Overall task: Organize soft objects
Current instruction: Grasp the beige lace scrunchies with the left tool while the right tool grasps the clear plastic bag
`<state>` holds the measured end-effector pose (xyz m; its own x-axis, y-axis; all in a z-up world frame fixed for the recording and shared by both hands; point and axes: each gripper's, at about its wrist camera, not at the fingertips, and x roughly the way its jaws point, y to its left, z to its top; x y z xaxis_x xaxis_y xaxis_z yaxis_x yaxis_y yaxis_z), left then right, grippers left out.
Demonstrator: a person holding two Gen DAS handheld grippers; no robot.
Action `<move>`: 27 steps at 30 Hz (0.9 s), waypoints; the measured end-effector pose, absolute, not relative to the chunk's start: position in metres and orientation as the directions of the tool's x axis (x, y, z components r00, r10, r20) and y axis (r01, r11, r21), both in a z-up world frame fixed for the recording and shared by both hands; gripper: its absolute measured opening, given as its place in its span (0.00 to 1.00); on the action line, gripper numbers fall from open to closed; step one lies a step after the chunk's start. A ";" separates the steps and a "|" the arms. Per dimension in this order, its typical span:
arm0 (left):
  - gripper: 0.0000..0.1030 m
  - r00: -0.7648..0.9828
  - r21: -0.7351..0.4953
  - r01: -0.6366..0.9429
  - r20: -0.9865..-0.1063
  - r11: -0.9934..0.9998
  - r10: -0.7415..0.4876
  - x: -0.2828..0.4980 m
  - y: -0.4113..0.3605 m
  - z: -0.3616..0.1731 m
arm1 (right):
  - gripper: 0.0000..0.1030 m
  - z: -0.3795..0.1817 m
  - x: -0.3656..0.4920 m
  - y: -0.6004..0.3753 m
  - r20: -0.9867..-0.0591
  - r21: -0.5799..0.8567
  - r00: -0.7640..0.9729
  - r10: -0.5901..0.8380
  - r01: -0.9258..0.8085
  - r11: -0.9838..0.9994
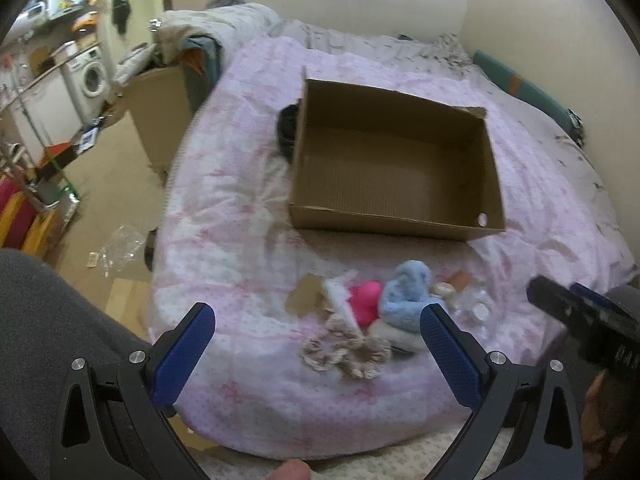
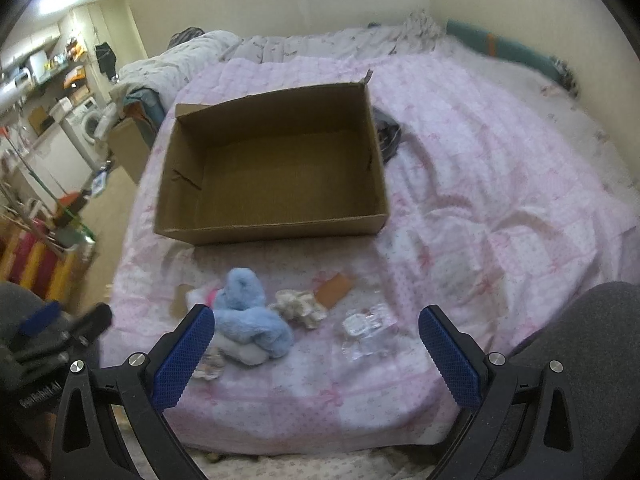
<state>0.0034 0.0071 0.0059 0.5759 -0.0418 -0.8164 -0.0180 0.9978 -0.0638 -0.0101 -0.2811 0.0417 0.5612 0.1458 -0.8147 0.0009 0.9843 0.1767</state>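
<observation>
Item: blue plush (image 2: 250, 320) heaped with pink toy (image 1: 364, 298), likely staged for the empty box (image 1: 396, 216). I hold both tongs apart, unladen.

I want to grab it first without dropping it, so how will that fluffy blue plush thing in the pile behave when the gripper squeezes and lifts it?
The blue plush looks thick and fuzzy, so it will probably squash between the fingers rather than resist. It lies draped over a white soft item, suggesting it is floppy and may dangle. It seems light, unlikely to roll.
</observation>
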 end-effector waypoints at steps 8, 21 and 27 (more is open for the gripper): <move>0.99 0.378 -0.056 -0.096 -0.926 0.994 -0.016 0.045 0.025 -0.022 | 1.00 0.040 0.026 -0.299 -0.872 0.244 0.437 0.219 0.001 0.970; 0.85 0.010 -0.171 0.009 -0.985 0.985 -0.172 0.076 -0.007 -0.115 | 1.00 -0.019 0.058 -0.312 -0.949 0.200 0.254 0.185 0.031 0.979; 0.85 -0.015 -0.096 0.131 -0.995 0.987 -0.095 0.074 -0.038 -0.135 | 1.00 -0.026 0.058 -0.313 -0.949 0.212 0.247 0.197 0.038 0.976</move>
<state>0.0740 -0.0381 -0.1352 -0.0147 -0.0948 -0.9954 0.1310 0.9867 -0.0959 0.0585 -0.3126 -0.0256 0.2475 0.1966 -0.9487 0.0384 0.9764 0.2124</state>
